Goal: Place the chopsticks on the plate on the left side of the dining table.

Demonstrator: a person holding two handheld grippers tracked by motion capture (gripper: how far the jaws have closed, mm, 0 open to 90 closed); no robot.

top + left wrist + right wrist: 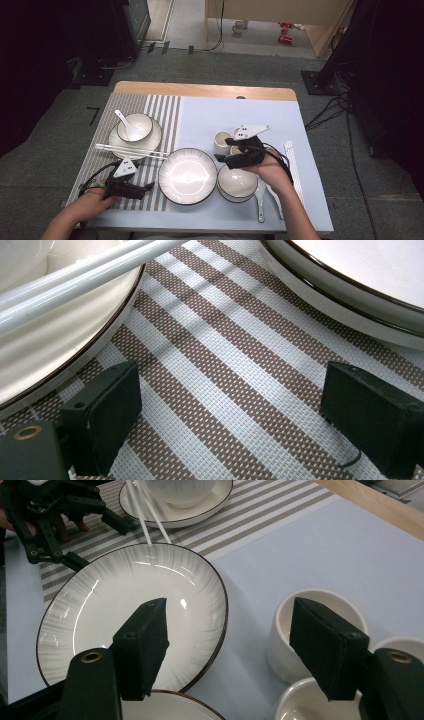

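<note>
Hovering over the right half of the table [210,92], near its middle: right gripper [223,149], jaws spread wide, nothing between the pads. Seen along those jaws in the right gripper view [230,650]: small white cup [300,625] just ahead and to one side, large ribbed plate with dark rim [115,610] to the other, bare blue mat in the gap. In the high view, that cup [222,141] standing toward the table's right half, just beyond a white bowl [236,182] near the front edge; large plate [187,175] beside the bowl, at the middle of the front edge. White soup spoon [260,197] lying just right of the bowl.

Resting low on the striped placemat [105,150] near the front left corner: left gripper [148,187], jaws also wide apart, gripping nothing, woven stripes showing between them in the left gripper view [230,415]. White chopsticks [132,149] laid across a plate [150,137] carrying a bowl and spoon [131,128], toward the left edge.
</note>
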